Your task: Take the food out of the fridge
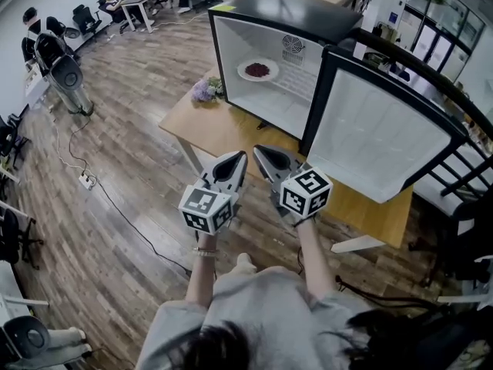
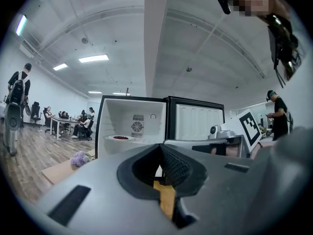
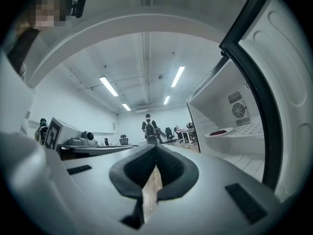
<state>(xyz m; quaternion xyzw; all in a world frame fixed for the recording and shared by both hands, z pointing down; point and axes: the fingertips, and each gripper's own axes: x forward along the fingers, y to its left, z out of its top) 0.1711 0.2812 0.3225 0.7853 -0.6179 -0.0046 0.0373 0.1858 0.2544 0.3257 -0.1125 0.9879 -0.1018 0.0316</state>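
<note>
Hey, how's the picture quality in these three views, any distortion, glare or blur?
Head view: evenly lit, sharp, the fridge door bowed by the wide lens. Left gripper view: fisheye with black corners, bright ceiling lights, the plate of food small but clear. Right gripper view: same fisheye, the door's edge curved.

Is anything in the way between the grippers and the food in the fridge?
Nothing visible is. The fridge door is open and the plate of food sits alone on its shelf. The left gripper and right gripper, both closed and empty, are short of it.
</note>
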